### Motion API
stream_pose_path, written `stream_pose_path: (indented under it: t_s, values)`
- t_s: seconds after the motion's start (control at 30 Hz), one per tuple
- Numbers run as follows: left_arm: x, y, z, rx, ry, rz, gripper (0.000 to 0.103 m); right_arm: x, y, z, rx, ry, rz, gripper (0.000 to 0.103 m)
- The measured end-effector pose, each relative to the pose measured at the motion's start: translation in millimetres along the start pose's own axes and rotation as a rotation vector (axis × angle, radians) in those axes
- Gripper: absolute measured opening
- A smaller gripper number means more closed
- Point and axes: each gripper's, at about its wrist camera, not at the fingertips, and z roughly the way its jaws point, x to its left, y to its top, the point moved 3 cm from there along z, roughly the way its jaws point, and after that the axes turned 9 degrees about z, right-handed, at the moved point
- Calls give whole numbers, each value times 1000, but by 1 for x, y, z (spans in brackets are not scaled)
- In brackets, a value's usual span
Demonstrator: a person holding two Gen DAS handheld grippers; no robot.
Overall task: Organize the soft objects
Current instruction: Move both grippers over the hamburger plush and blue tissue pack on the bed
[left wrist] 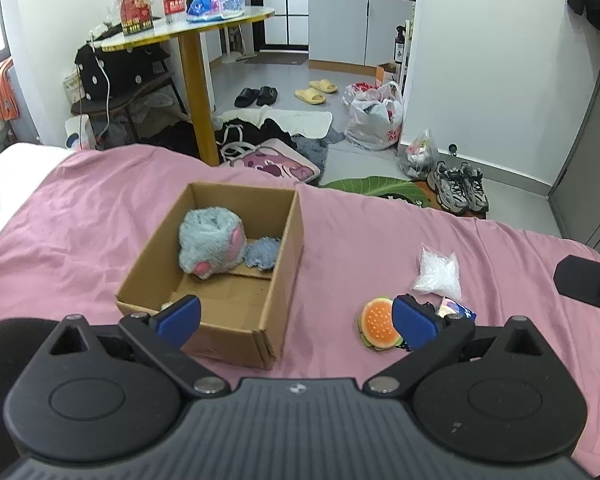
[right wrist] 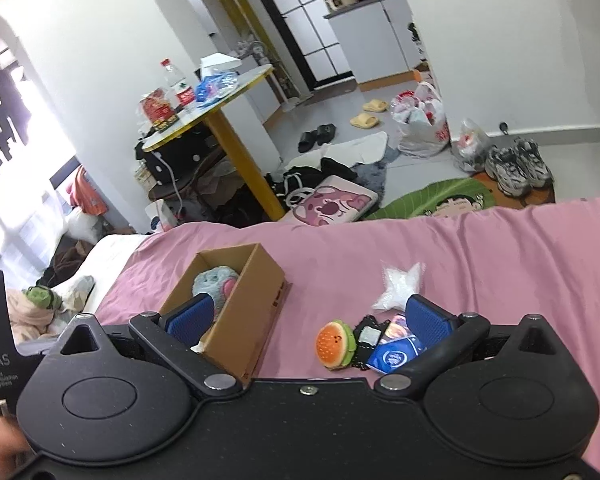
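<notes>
An open cardboard box (left wrist: 288, 248) (right wrist: 260, 304) rests on the pink bedsheet (left wrist: 360, 240). Inside it lie a grey-blue plush with pink paw pads (left wrist: 210, 242) (right wrist: 216, 282) and a smaller blue fuzzy piece (left wrist: 264, 254). Right of the box sits a plush hamburger (left wrist: 378, 322) (right wrist: 334, 344), beside a blue packet (right wrist: 394, 356), a dark packet (right wrist: 366, 338) and a clear bag of white filling (left wrist: 438, 270) (right wrist: 398, 290). My left gripper (left wrist: 296, 320) is open above the box's near corner. My right gripper (right wrist: 308, 320) is open too, with the box and hamburger between its blue pads.
A yellow-legged round table (left wrist: 196, 80) with a bottle and tissues stands beyond the bed. Clothes, a pink cushion (left wrist: 276, 162), slippers, plastic bags (left wrist: 374, 118) and sneakers (left wrist: 458, 186) litter the floor. White bedding lies at the left.
</notes>
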Motion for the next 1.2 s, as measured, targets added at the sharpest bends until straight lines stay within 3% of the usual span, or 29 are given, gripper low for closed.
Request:
stream_pose_path:
  t_s: [0.27,0.6,1.2]
  values:
    - [-17,-6,23,37,-27,-9,100,-29,-3,12,26,-72,87,103]
    - [-35,-11,53,98,-85,-47,89,-59,-6,27,63,-78,197,102]
    - [-52,-12,120,189,-161,-119,80,-91,-4,74,145,-123,329,88]
